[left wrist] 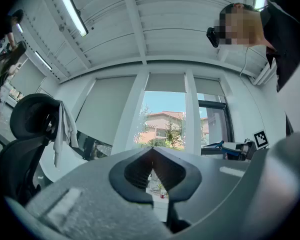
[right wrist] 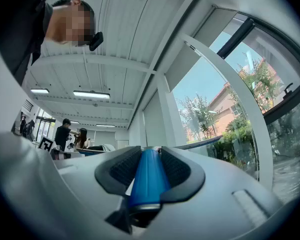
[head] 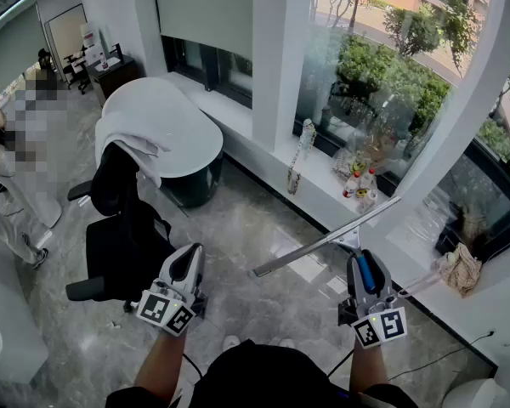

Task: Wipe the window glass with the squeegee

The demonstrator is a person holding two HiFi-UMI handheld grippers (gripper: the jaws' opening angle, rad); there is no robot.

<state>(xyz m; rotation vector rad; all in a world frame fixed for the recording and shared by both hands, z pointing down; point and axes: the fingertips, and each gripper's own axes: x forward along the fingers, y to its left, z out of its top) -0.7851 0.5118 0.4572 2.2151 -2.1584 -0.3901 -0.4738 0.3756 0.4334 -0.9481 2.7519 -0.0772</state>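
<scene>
Left gripper [head: 187, 267] [left wrist: 152, 156]: we had it low on our left, over the grey floor [head: 255, 215]. The jaws were pressed together at the tips with nothing in them.
Right gripper [head: 364, 262] [right wrist: 150, 156]: on our right, clamped tight on the squeegee [head: 323, 241] [right wrist: 149, 176]. The blue handle ran straight down between the 2 pads.
Squeegee: the long blade stuck out past the right gripper and sat slanted. Its left end was lower, over the floor, and its right end was higher, toward the white window frame. Honestly we couldn't tell if that far end touched anything.
Window glass [head: 382, 83] [right wrist: 225, 99]: up ahead and to the right of us, with trees and a brick building outside.
Windowsill [head: 268, 151]: a white ledge under the glass, with a few bottles [head: 362, 184] on it and a crumpled cloth [head: 461, 269] further right.
Office chair [head: 123, 240] [left wrist: 20, 144]: black, just left of the left gripper, with a white towel [head: 132, 143] [left wrist: 60, 129] draped over its back.
</scene>
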